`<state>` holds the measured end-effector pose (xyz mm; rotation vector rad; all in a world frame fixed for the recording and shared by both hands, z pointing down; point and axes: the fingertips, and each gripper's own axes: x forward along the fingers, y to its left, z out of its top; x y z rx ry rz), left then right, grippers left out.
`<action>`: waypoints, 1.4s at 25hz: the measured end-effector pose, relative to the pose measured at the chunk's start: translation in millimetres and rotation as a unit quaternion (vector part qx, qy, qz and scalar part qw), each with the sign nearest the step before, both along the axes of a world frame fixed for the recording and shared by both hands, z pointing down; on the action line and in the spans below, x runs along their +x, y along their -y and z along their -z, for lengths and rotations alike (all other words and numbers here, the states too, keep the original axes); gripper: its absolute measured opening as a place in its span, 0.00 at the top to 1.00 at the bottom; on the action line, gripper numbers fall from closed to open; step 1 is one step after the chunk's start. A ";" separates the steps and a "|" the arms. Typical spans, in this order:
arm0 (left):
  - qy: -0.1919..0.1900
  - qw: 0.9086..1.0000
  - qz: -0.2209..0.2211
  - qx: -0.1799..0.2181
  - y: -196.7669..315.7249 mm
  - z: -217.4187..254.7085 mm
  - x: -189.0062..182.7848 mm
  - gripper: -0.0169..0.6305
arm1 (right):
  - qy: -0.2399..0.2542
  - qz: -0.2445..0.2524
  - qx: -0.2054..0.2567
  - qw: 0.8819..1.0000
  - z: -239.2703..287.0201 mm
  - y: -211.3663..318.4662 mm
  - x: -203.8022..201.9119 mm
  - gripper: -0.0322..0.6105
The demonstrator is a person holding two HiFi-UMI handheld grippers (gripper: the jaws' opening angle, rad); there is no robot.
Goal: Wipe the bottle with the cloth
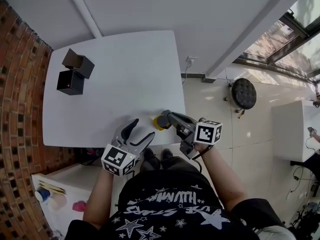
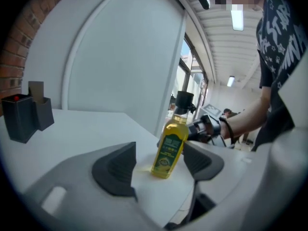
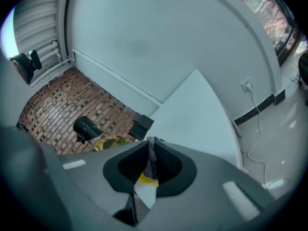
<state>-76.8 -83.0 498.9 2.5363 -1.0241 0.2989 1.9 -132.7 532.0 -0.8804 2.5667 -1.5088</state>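
The left gripper (image 1: 144, 128) stands spread and empty, and the oil bottle (image 2: 169, 148) is upright just ahead of its ribbed dark pads, untouched. The bottle's long axis is vertical, black cap up, with yellow liquid showing through smooth clear walls. Just beside it, the right gripper (image 1: 167, 115) pinches a thin grey cloth (image 3: 151, 153). The bottle stands near the front edge of the white surface (image 1: 125, 74). Two black boxes (image 1: 72, 76) sit well apart from it, with open room between.

i'm standing in a bright workroom, more lab or office than home: a plain white table (image 1: 115, 84) beside a brick wall (image 1: 20, 84), pale tiled floor (image 1: 250, 134), big framed windows (image 1: 280, 39), a round black stool (image 1: 244, 93), strip lights (image 2: 237, 19) overhead.
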 end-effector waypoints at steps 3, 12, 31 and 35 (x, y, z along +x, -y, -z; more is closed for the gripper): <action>-0.001 1.000 0.020 -0.001 2.2 0.7 -4.2 0.50 | -0.022 0.011 -0.005 1.000 -12.1 1.6 -3.0 0.89; 0.010 0.998 0.052 -0.016 -6.0 -7.1 -9.9 0.50 | -0.079 0.039 -0.003 0.996 -34.0 1.8 -9.1 0.89; -0.013 0.984 0.137 0.115 2.6 89.1 -33.9 0.76 | -0.146 -0.069 0.222 0.962 93.8 17.5 32.8 0.89; -0.016 0.974 0.167 0.151 6.3 115.4 -39.7 0.91 | -0.144 -0.098 0.302 0.937 154.0 11.9 32.9 0.89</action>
